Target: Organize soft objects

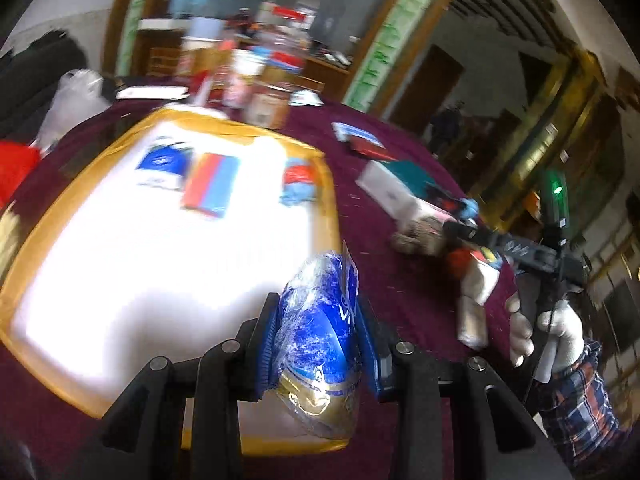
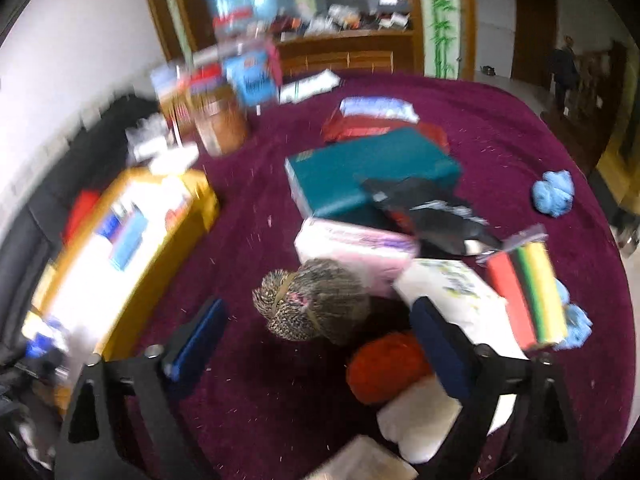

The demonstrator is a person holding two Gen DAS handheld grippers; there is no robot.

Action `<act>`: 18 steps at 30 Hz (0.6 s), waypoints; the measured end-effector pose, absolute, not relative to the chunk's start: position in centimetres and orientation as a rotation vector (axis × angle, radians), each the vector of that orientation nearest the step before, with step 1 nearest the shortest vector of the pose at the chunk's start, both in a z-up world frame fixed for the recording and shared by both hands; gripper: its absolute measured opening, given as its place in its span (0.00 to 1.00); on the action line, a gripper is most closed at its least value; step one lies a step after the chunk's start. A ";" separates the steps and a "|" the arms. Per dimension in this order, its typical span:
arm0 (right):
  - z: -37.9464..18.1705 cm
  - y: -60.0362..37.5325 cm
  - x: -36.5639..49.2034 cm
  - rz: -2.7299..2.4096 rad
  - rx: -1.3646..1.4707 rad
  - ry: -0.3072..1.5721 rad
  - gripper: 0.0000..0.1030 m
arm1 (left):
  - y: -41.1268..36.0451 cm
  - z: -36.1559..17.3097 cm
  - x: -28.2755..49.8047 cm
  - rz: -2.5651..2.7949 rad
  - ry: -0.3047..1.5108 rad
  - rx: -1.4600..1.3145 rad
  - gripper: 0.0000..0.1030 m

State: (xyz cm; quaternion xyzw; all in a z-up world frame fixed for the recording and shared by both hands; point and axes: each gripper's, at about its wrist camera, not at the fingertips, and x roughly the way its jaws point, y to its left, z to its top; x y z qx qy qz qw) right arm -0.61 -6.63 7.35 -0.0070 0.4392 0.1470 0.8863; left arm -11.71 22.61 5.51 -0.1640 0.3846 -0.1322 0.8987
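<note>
My left gripper is shut on a blue and gold packet in clear wrap, held upright over the near right corner of a yellow-rimmed white tray. Inside the tray lie a blue-white pack, a red-blue pack and a red-blue bundle. My right gripper stands open low over the maroon cloth. A speckled yarn ball lies just ahead between its fingers, untouched. An orange yarn ball and a white soft lump sit by the right finger.
On the cloth lie a teal box, a pink pack, a striped pack, black wrapping and blue fluff. Jars and boxes stand at the back. A gloved hand holds the right gripper.
</note>
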 end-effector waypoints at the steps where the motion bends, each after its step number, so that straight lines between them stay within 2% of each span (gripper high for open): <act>1: 6.5 -5.8 0.0 0.301 -0.035 0.948 0.76 | 23.4 5.4 -11.8 -0.260 0.796 -0.353 0.37; 5: 4.6 -4.2 1.7 0.238 -0.082 0.989 0.72 | 26.6 5.4 -12.4 -0.204 0.780 -0.396 0.37; 6: 4.4 -4.1 1.8 0.228 -0.082 0.984 0.68 | 27.3 5.4 -12.5 -0.192 0.774 -0.404 0.37; 10: 4.4 -4.1 1.6 0.214 -0.098 0.965 0.62 | 28.8 5.4 -12.1 -0.168 0.776 -0.416 0.37; 18: 9.2 -4.3 -0.7 0.311 -0.019 0.875 0.62 | 29.6 5.2 -9.0 -0.136 0.867 -0.374 0.37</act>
